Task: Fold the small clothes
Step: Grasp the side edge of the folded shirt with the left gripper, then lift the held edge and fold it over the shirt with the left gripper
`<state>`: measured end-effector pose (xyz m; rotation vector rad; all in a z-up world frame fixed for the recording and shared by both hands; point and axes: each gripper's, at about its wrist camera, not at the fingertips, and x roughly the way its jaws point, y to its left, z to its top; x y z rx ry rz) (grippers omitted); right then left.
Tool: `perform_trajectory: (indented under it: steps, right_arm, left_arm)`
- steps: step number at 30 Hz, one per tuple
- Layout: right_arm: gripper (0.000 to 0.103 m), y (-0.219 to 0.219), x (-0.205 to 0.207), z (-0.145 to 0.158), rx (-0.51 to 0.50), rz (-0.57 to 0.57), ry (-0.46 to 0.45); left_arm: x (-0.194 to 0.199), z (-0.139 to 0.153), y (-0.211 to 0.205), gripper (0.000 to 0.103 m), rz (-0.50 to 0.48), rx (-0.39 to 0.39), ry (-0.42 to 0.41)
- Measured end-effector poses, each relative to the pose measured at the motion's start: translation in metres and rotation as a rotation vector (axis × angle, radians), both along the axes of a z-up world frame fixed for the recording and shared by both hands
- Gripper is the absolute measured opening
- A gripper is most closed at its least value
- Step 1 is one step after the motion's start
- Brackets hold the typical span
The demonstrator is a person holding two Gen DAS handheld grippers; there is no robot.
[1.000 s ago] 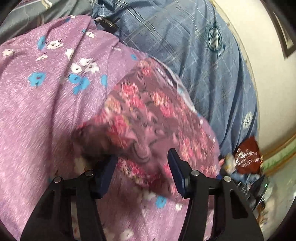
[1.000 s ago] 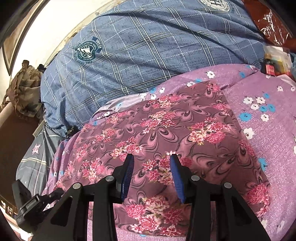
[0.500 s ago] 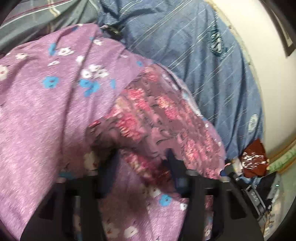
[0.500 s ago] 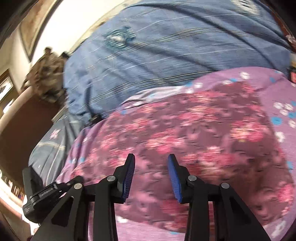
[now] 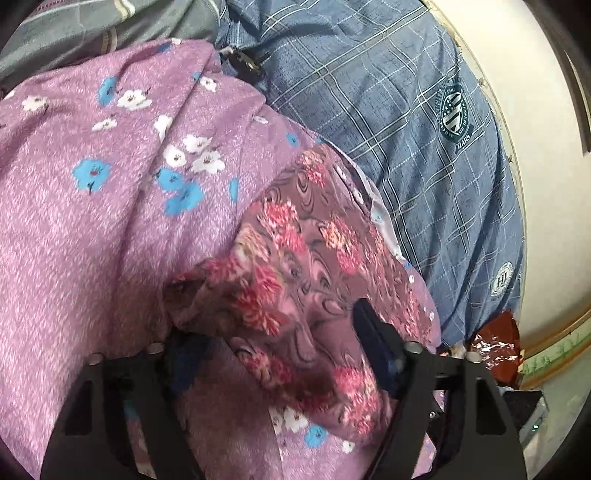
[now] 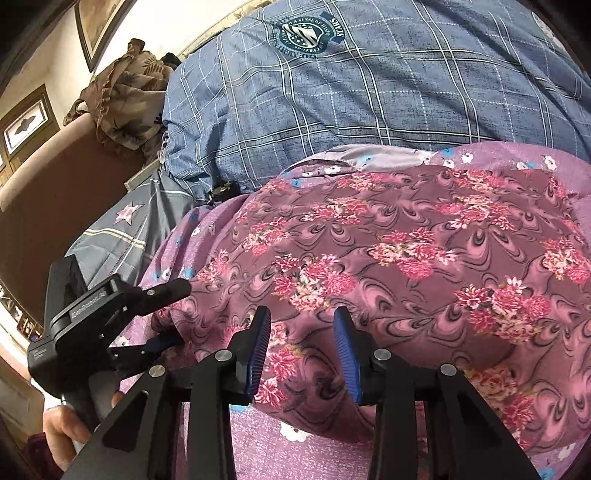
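Observation:
A maroon cloth with pink flowers (image 6: pixel 406 251) lies spread on a purple flowered sheet (image 5: pixel 92 229). In the left wrist view its near corner (image 5: pixel 280 295) bulges up between my left gripper's (image 5: pixel 280 343) wide-open jaws. The left finger is partly hidden under the cloth edge. In the right wrist view my right gripper (image 6: pixel 301 350) is open, jaws a little apart, over the cloth's near edge. My left gripper (image 6: pixel 173 314) also shows there, open around the cloth's left corner.
A blue plaid quilt with crests (image 6: pixel 369 92) lies behind the cloth. A grey striped cloth (image 5: pixel 92 33) is at far left. A shiny red wrapper (image 5: pixel 495 343) and clutter lie at the bed's right edge. A brown headboard (image 6: pixel 55 192) carries crumpled fabric (image 6: pixel 122 96).
My left gripper has pushed forward onto the cloth's corner, which now lies between its jaws. My right gripper has shifted left along the near edge, still open.

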<state>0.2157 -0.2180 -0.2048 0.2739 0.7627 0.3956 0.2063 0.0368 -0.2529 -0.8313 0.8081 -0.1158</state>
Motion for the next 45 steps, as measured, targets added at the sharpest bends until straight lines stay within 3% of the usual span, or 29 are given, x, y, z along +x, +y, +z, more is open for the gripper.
perform_trajectory:
  steps: [4, 8, 11, 16, 23, 30, 31, 35, 37, 39, 40, 41, 43, 45]
  right_arm:
    - [0.023, 0.008, 0.003, -0.002, 0.010, 0.019, 0.008]
    - [0.013, 0.020, 0.007, -0.006, -0.002, 0.054, 0.027]
    - [0.012, 0.029, 0.019, -0.027, -0.054, 0.082, 0.144]
    - [0.012, 0.007, 0.012, -0.015, -0.014, 0.048, 0.094]
    - [0.012, -0.078, 0.007, -0.004, 0.091, -0.169, 0.059]
    - [0.013, -0.173, -0.014, 0.012, 0.221, -0.363, -0.007]
    - [0.014, -0.191, -0.019, 0.013, 0.242, -0.400, -0.019]
    - [0.017, -0.241, -0.032, 0.011, 0.340, -0.483, -0.023]
    - [0.018, -0.261, -0.035, 0.008, 0.389, -0.514, -0.011]
    - [0.030, -0.274, -0.037, 0.002, 0.451, -0.522, 0.011]
    - [0.042, -0.277, -0.038, -0.001, 0.475, -0.520, 0.017]
    - [0.050, -0.279, -0.038, -0.004, 0.499, -0.515, 0.024]
    - [0.052, -0.275, -0.031, -0.007, 0.516, -0.482, 0.044]
    - [0.053, -0.263, -0.024, -0.008, 0.527, -0.427, 0.064]
  left_arm:
    - [0.006, -0.003, -0.002, 0.030, -0.020, 0.041, -0.005]
    - [0.007, -0.001, -0.001, 0.017, -0.043, 0.042, -0.027]
    - [0.006, 0.006, -0.005, 0.014, -0.069, 0.073, -0.060]
    - [0.003, 0.028, -0.017, 0.012, -0.118, 0.161, -0.119]
    - [-0.004, 0.082, -0.063, 0.012, -0.244, 0.282, -0.235]
    - [-0.022, 0.129, -0.170, 0.012, -0.475, 0.405, -0.340]
    - [-0.025, 0.129, -0.193, 0.008, -0.521, 0.420, -0.349]
    - [-0.045, 0.115, -0.284, 0.008, -0.730, 0.449, -0.339]
    - [-0.051, 0.110, -0.306, 0.008, -0.777, 0.440, -0.336]
    - [-0.056, 0.110, -0.309, 0.012, -0.804, 0.395, -0.335]
    - [-0.057, 0.112, -0.304, 0.025, -0.814, 0.374, -0.347]
    - [-0.059, 0.117, -0.297, 0.048, -0.810, 0.374, -0.365]
    - [-0.061, 0.130, -0.272, 0.069, -0.735, 0.406, -0.435]
    - [-0.056, 0.137, -0.240, 0.073, -0.643, 0.427, -0.478]
